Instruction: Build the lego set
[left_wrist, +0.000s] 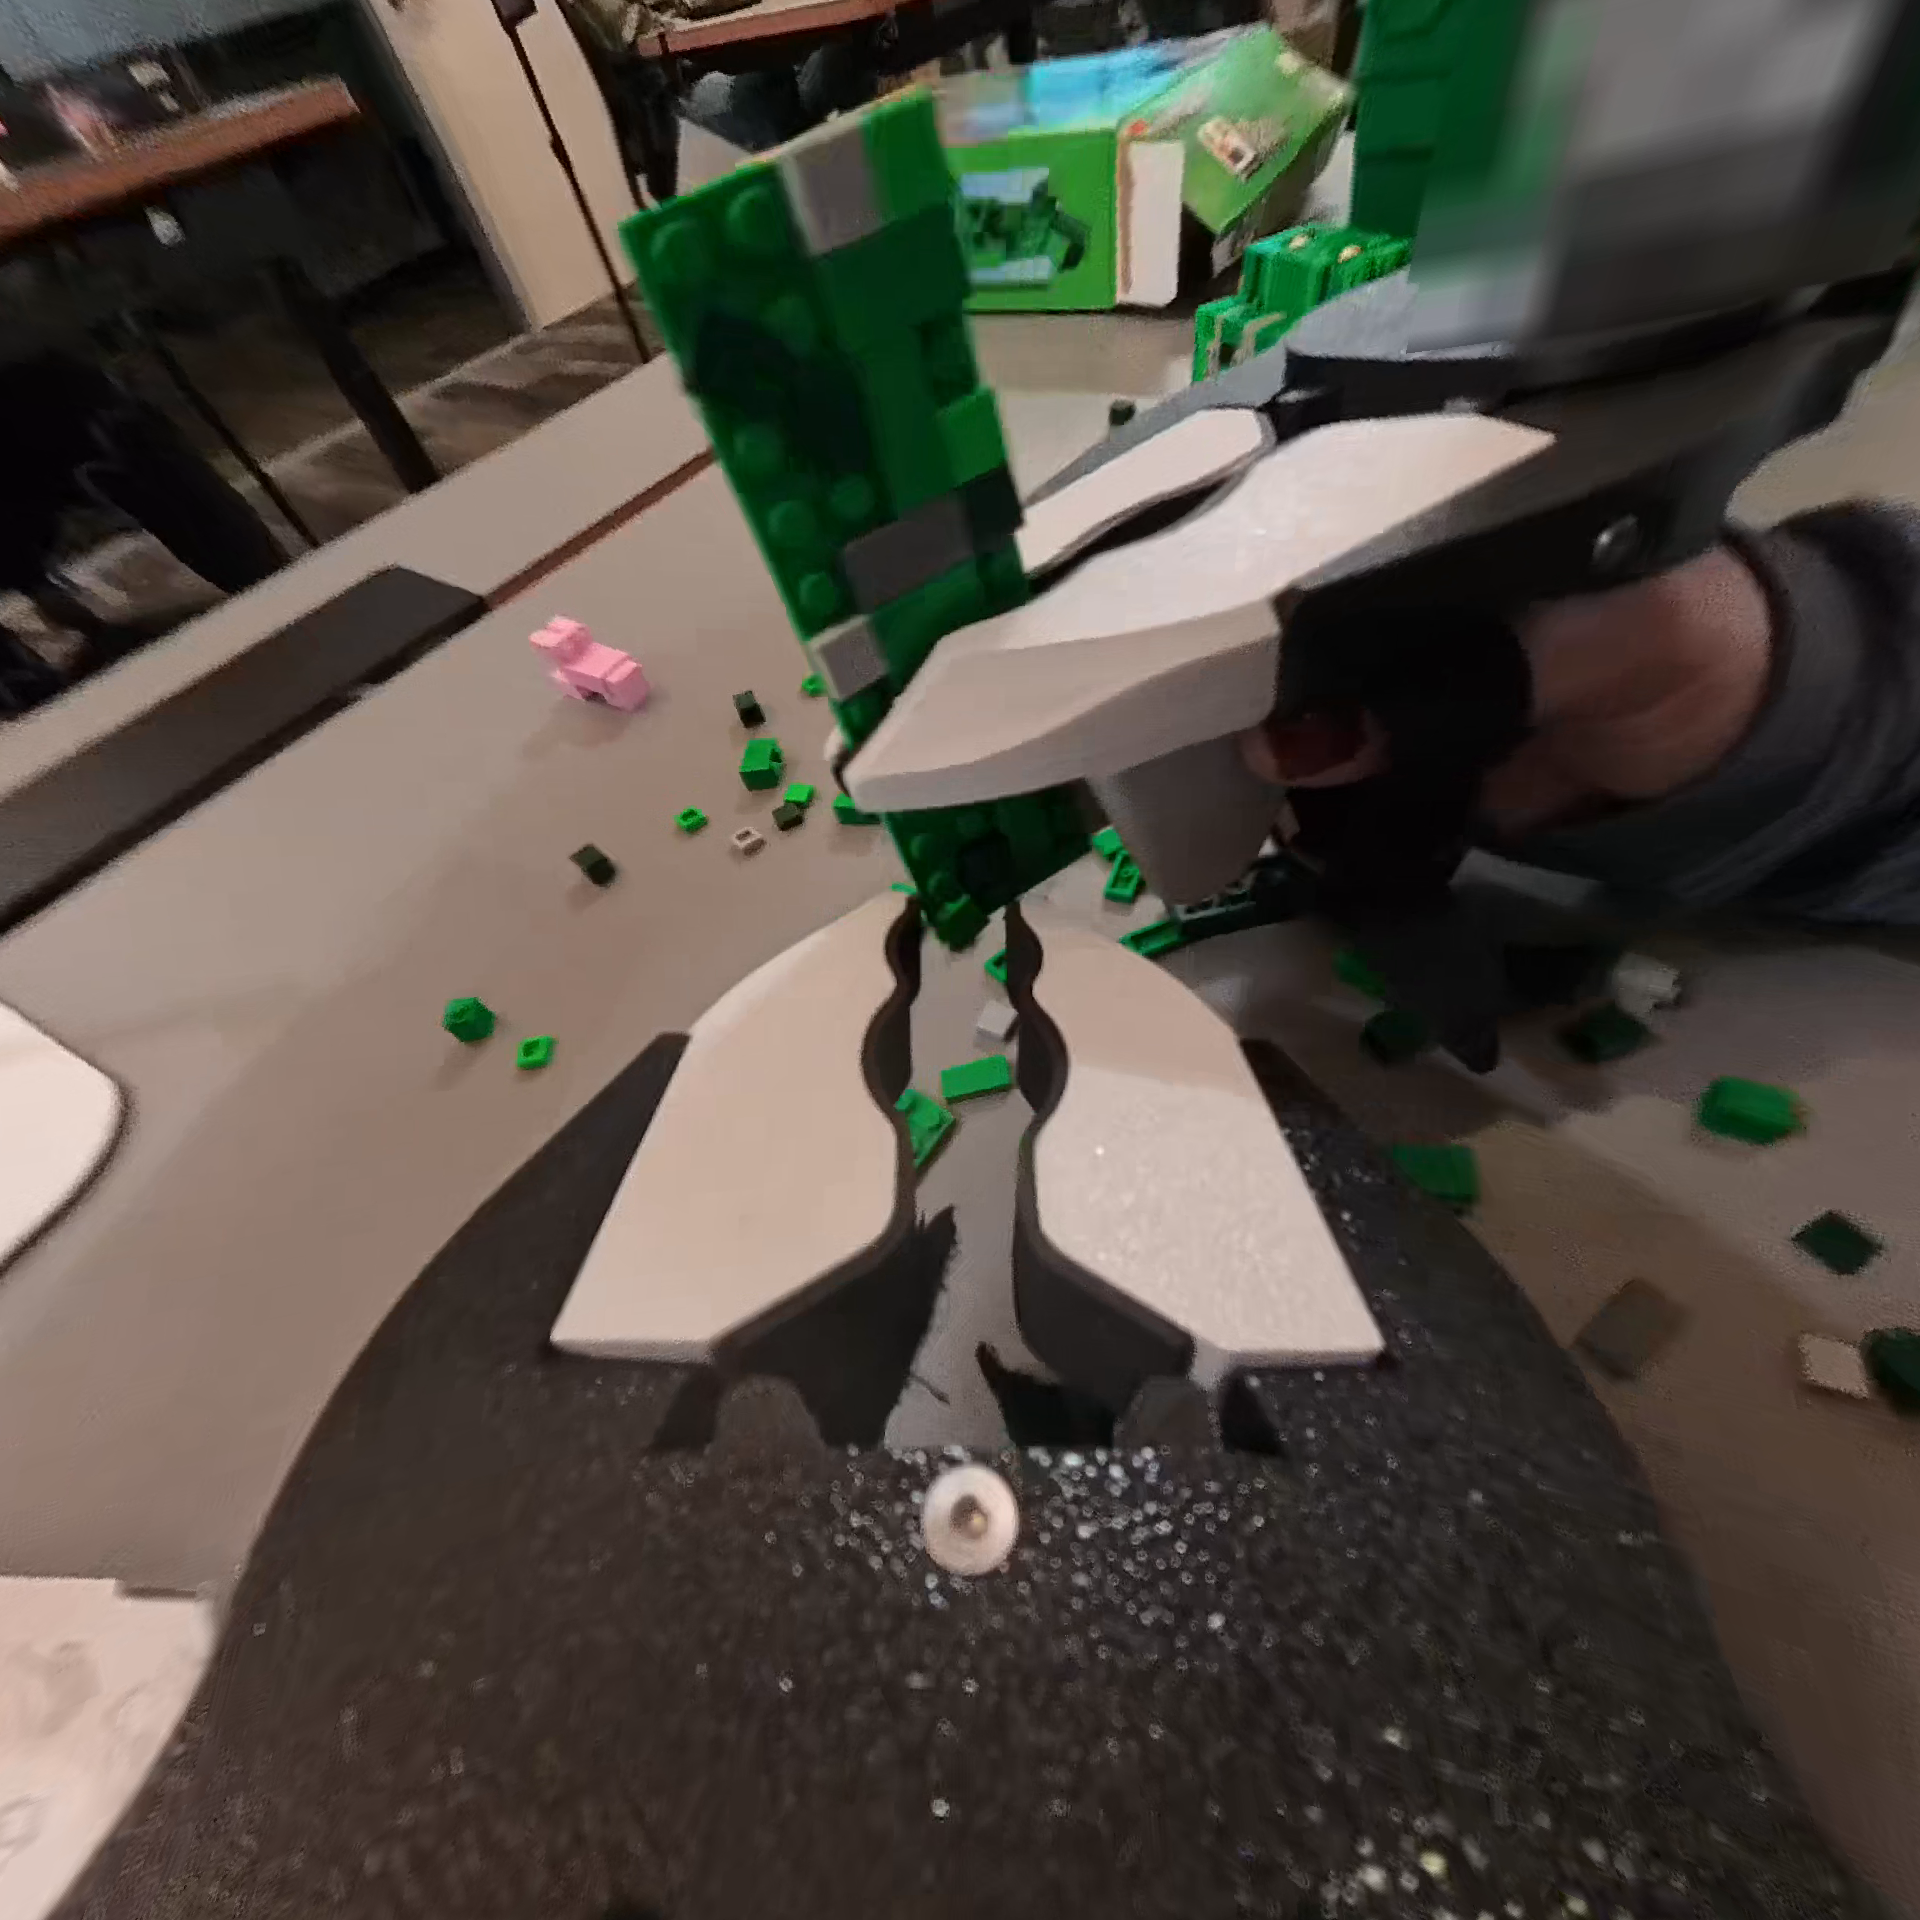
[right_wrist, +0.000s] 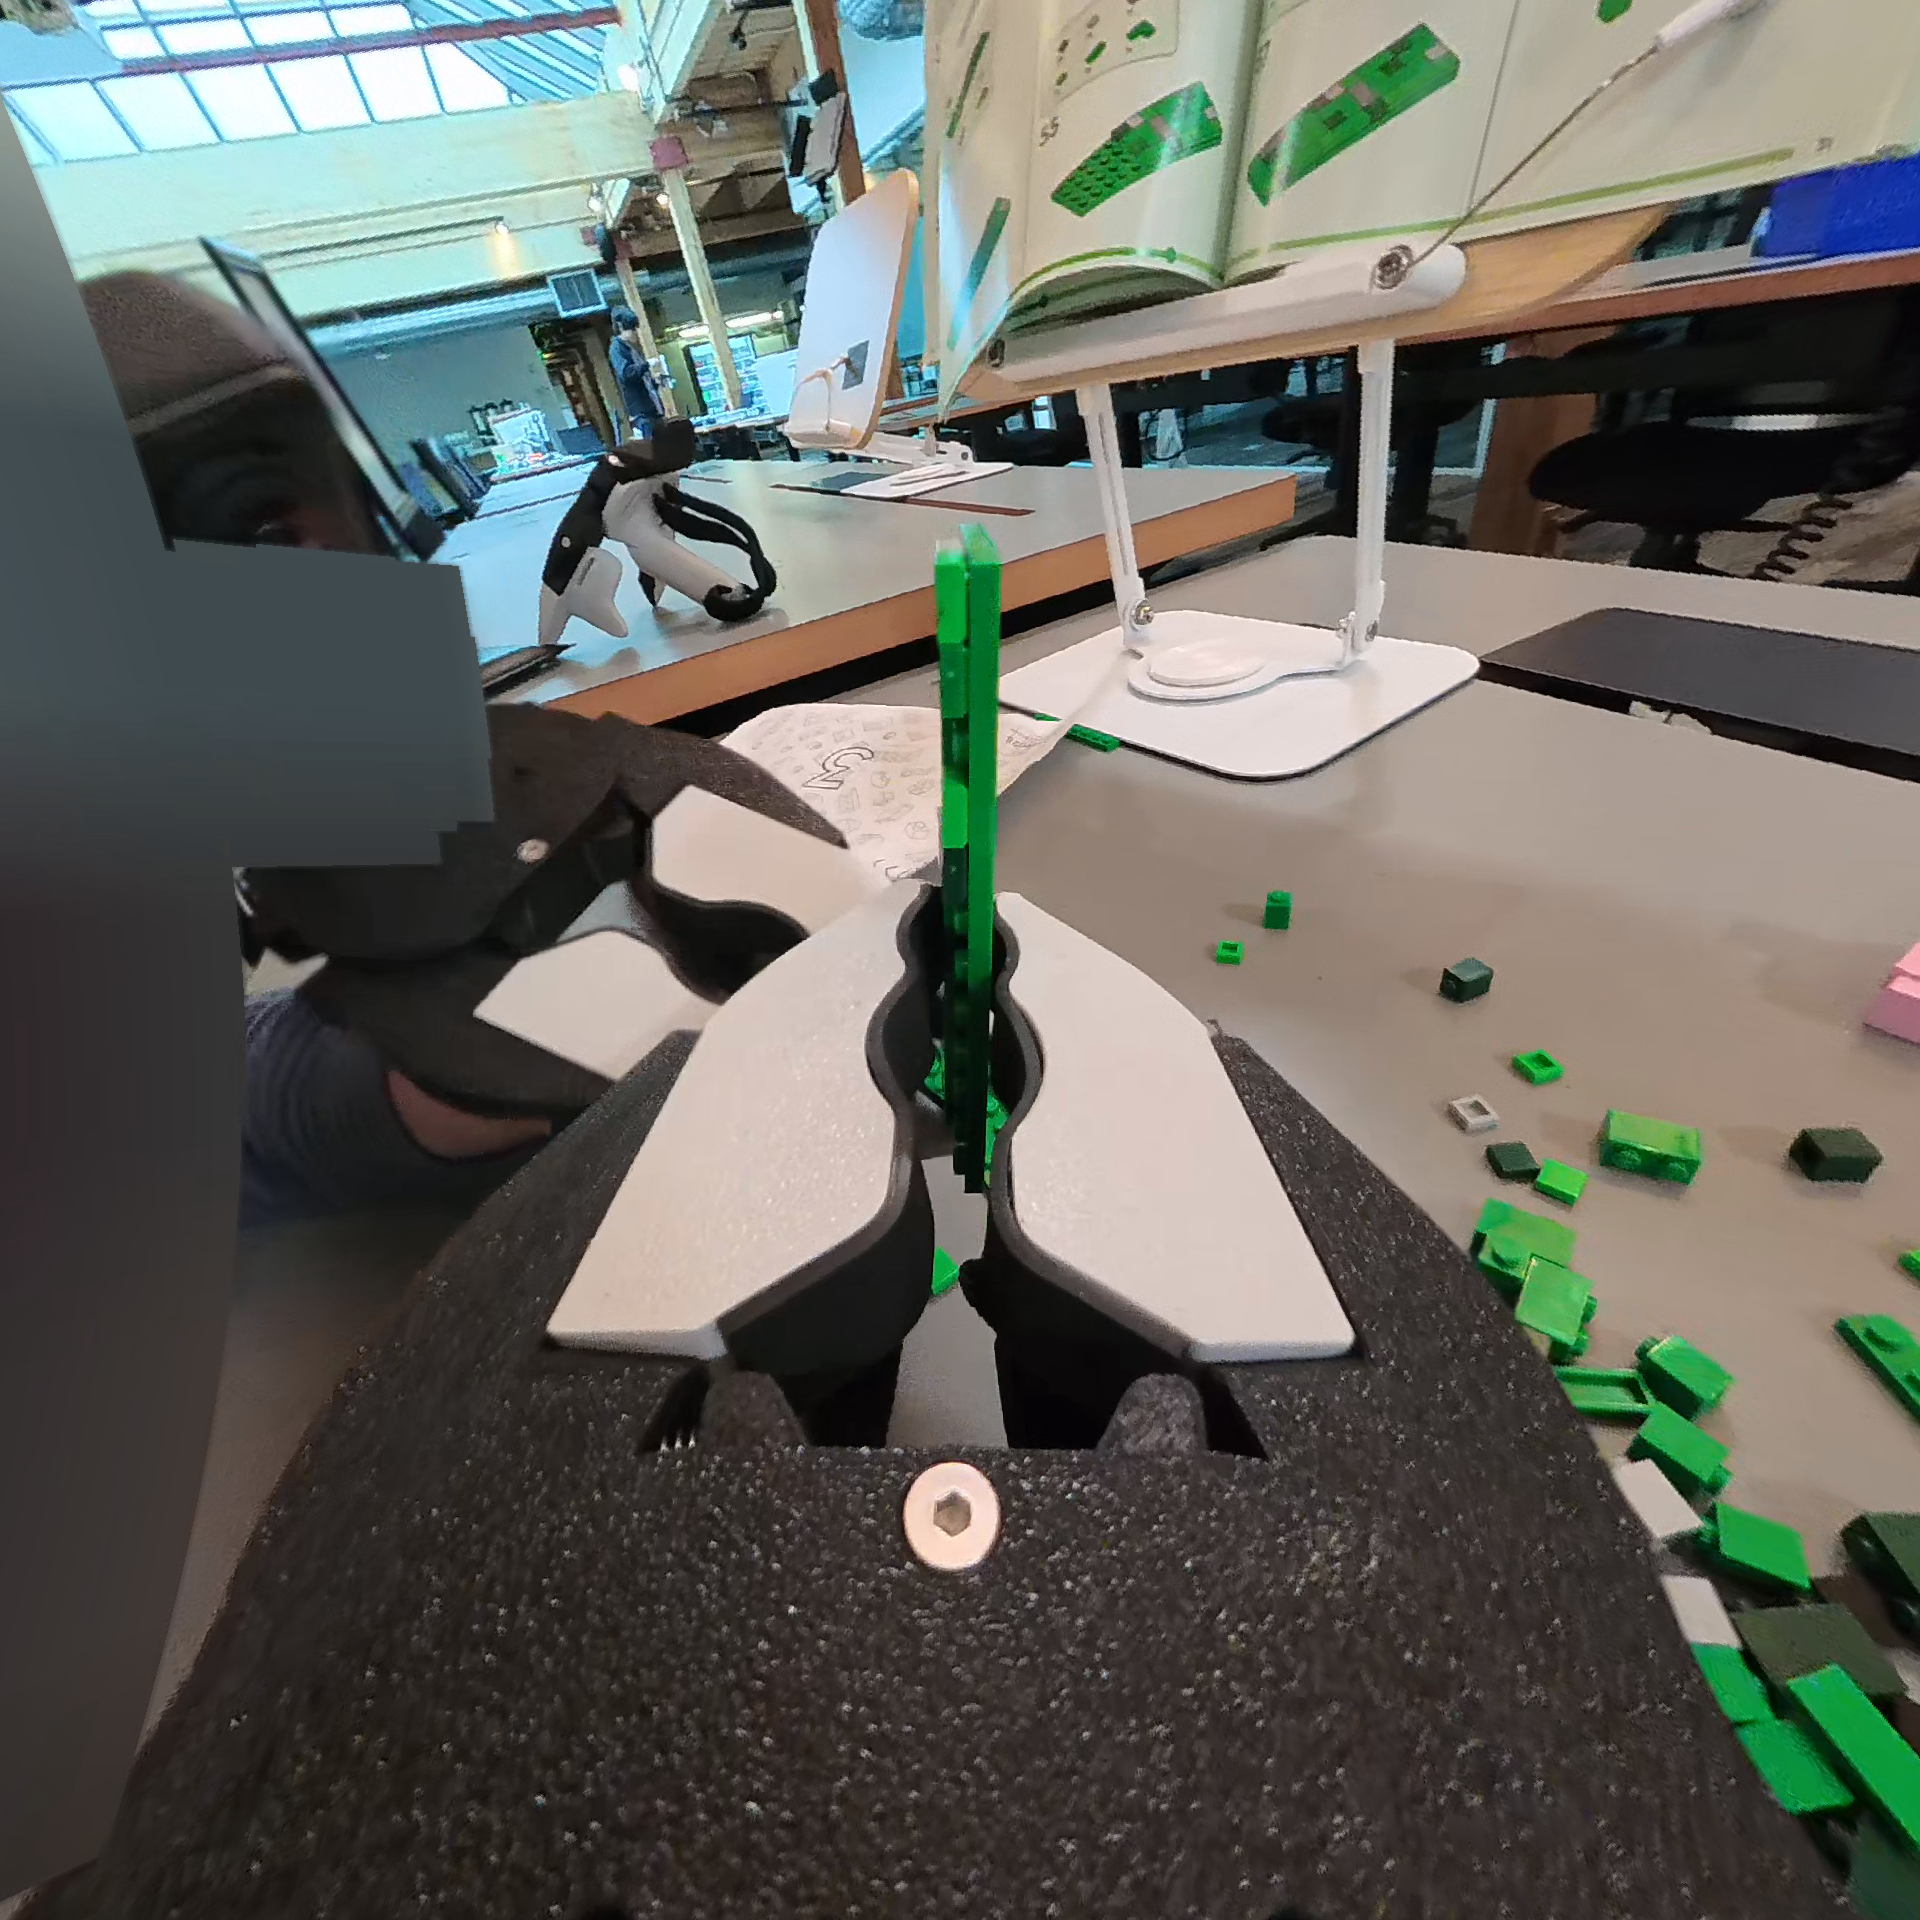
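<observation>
Grey and matte, the worktop (left_wrist: 312, 935) fills the left wrist view, strewn with small loose green bricks (left_wrist: 764, 764) and one pink pig figure (left_wrist: 592, 675). The left gripper (left_wrist: 961, 935) sits low over it, its white fingers (left_wrist: 748, 1174) slightly parted with nothing between them, their tips just beneath the bottom corner of the green plate assembly (left_wrist: 831, 416). That assembly stands tilted in the air, studded face toward the camera, with grey tiles among the green. The right gripper (left_wrist: 997, 665) clamps it from the right, with a person's hand (left_wrist: 1621, 707) behind. Farther back lie a green set box (left_wrist: 1101, 208) and dark tables on a carpeted floor.

In the right wrist view, the right gripper (right_wrist: 961, 935) has its fingers (right_wrist: 1122, 1122) closed on the plate assembly (right_wrist: 966, 790), seen edge-on and upright. The left gripper (right_wrist: 727, 935) shows at the left, close beside. Scattered green pieces (right_wrist: 1652, 1143) cover the worktop (right_wrist: 1455, 883) on the right. A white stand (right_wrist: 1247, 675) holds an open instruction booklet (right_wrist: 1195, 135). Beyond is a large open hall with wooden beams and skylights.
</observation>
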